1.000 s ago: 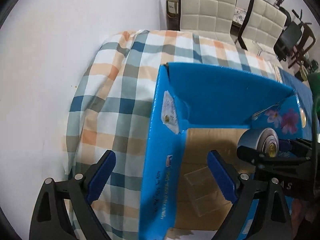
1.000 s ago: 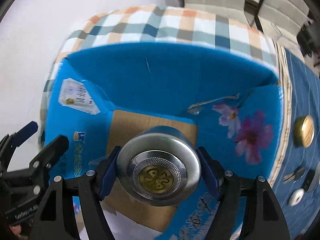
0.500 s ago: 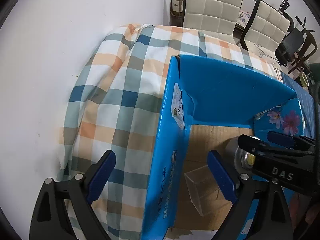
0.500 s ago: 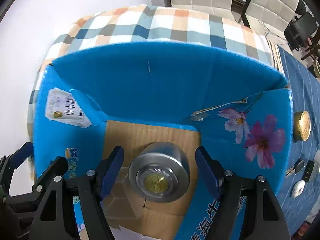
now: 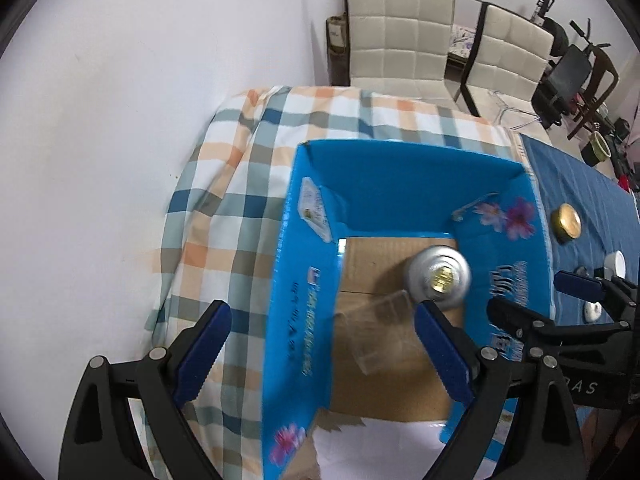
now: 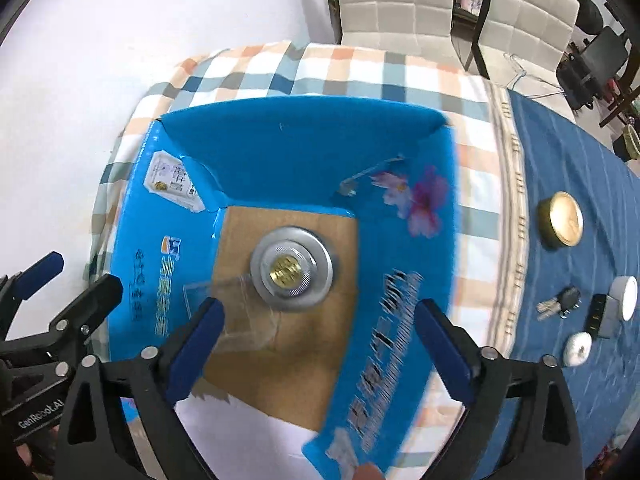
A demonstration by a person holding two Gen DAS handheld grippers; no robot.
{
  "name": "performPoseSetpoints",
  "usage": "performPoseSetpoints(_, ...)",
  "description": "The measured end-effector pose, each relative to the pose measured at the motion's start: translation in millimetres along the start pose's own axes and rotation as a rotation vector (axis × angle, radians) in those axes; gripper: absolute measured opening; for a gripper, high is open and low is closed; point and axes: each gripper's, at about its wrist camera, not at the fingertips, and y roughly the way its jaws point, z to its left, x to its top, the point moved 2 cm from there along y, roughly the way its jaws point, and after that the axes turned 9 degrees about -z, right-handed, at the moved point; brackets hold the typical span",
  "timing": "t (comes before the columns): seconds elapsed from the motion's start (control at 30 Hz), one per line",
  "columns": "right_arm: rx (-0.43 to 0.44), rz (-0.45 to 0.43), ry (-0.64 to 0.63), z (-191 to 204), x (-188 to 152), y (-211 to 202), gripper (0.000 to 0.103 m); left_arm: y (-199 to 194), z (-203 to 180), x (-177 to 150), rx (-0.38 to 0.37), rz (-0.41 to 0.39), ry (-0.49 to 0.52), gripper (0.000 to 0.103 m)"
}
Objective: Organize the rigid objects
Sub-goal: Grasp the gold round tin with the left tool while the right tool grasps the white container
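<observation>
An open blue cardboard box (image 5: 400, 176) (image 6: 304, 136) stands on the checked tablecloth. On its brown floor sits a round silver tin with a gold centre (image 5: 438, 276) (image 6: 291, 270), beside a clear plastic box (image 5: 378, 332) (image 6: 236, 316). My right gripper (image 6: 318, 354) is open and empty above the box. My left gripper (image 5: 320, 354) is open and empty, straddling the box's left wall. Each gripper shows at the edge of the other's view.
On the blue cloth to the right lie a gold round tin (image 6: 560, 220) (image 5: 565, 223), keys (image 6: 558, 304), a white round object (image 6: 577, 349), a black stick (image 6: 595, 312) and a white cylinder (image 6: 624, 297). Two padded chairs (image 5: 400, 40) stand behind the table. A white wall is on the left.
My right gripper opened and let the silver tin down onto the box floor, then drew back upward. My left gripper rose a little and stayed open.
</observation>
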Motion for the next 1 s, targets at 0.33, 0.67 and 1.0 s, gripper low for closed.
performPoseSetpoints(0.33,0.056,-0.105,0.005,-45.3,-22.9,-83.0,0.098,-75.2,-52.9,5.3,-0.004,-0.116,0.038,0.094)
performPoseSetpoints(0.67,0.044,-0.174,0.122,-152.6,-38.9,-152.9,0.098,-106.7,-171.2,15.8,-0.112,-0.155,0.127,0.094)
performPoseSetpoints(1.0,-0.086,-0.174,0.386,-335.4,-72.6,-167.0,0.098,-35.8,-294.2,23.1,-0.204,-0.044,0.160,0.094)
